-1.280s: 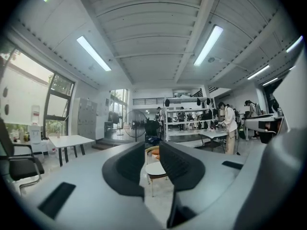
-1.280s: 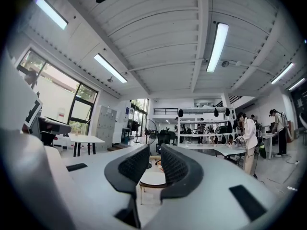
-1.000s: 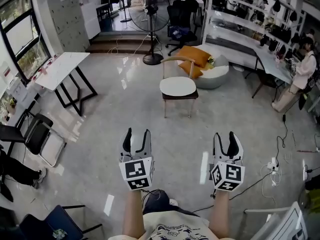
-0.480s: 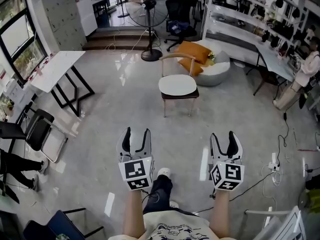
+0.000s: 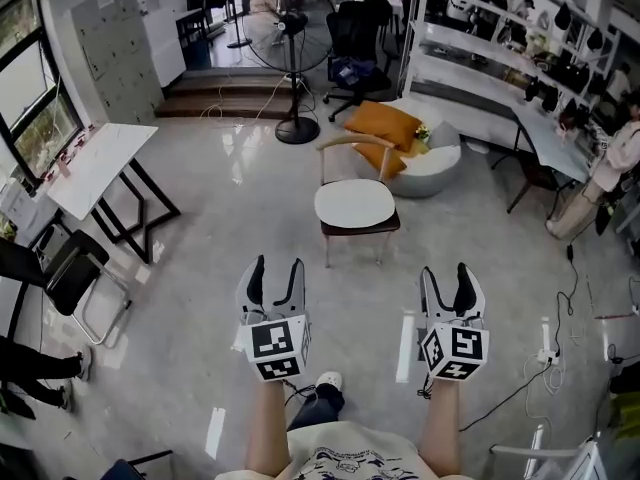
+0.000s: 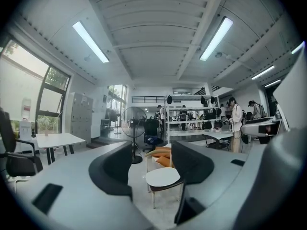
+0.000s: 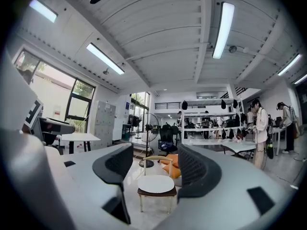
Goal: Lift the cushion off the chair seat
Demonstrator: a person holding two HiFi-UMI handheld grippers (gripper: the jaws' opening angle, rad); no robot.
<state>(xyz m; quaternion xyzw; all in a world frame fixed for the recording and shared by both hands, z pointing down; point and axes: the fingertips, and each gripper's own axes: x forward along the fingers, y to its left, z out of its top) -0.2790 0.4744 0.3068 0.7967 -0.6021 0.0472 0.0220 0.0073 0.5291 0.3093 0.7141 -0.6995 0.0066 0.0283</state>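
Nearest me, the two tools are held out level and side by side over the bare floor (image 5: 190,298). The left hand-held gripper (image 5: 276,268) has its jaws spread wide with nothing between them. Its own view shows only the distant chair framed in the gap. The right hand-held gripper (image 5: 446,273) is spread just as wide and equally empty. I judge they are carried open and paired like this because the target is broad and soft. It is better taken at two edges than pinched at one, and each camera can sight on it through the open jaws.

Farther on, well apart from both tools and roughly centred between them, stands the chair (image 5: 357,144). The cushion (image 5: 355,204), a pale rounded pad, lies flat on its seat, untouched. The curved backrest is on the far side, so the near rim of the pad faces me unobstructed. That is probably why I am lined up on the front of the chair. At this range I cannot tell whether the pad is tied to the seat or simply resting on it.

Just behind the chair, orange pillows (image 5: 385,123) lie on a pale beanbag (image 5: 440,153). They are not what I am after. A standing fan (image 5: 285,38) is farther back, and a white worktop (image 5: 95,163) stands off to the left.
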